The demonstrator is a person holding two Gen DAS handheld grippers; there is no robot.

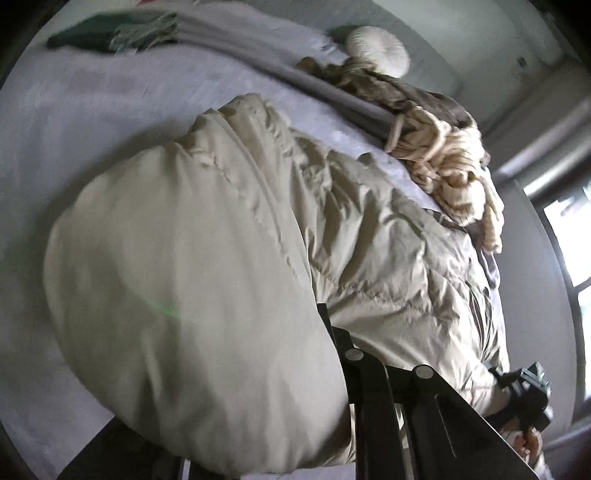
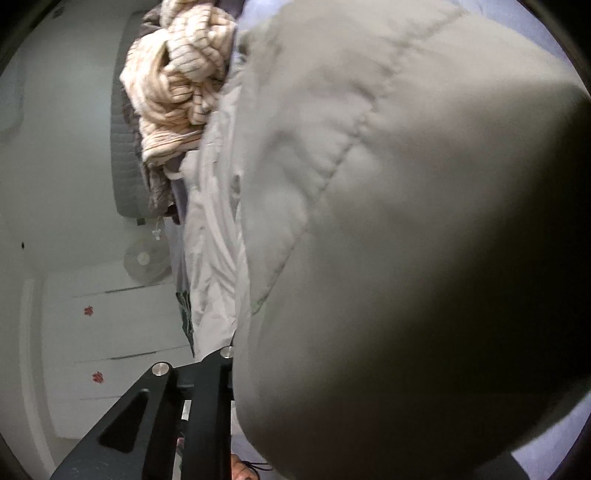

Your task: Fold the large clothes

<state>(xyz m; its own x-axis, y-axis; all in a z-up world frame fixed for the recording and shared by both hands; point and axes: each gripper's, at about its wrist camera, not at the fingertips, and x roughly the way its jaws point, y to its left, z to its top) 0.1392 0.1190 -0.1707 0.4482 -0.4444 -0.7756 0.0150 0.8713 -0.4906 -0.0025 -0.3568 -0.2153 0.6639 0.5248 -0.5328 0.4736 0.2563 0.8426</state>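
Observation:
A beige puffer jacket (image 1: 229,258) lies on the pale lilac bed sheet (image 1: 74,147), and one puffy end rises close to the camera. My left gripper (image 1: 295,332) is shut on that end. One black finger (image 1: 332,332) shows and the padding hides the other. In the right wrist view the same jacket (image 2: 388,221) fills most of the picture. My right gripper (image 2: 251,354) is shut on its edge, with one finger (image 2: 218,373) in sight and the other buried in fabric. The left wrist view also catches the right gripper's body (image 1: 524,384) at the jacket's far edge.
A cream striped knit garment (image 1: 443,158) is heaped on brown cloth beyond the jacket, next to a round white cushion (image 1: 376,50). A grey blanket (image 1: 258,48) and a green garment (image 1: 85,33) lie far off. White drawers (image 2: 110,332) and a fan (image 2: 144,258) stand beside the bed.

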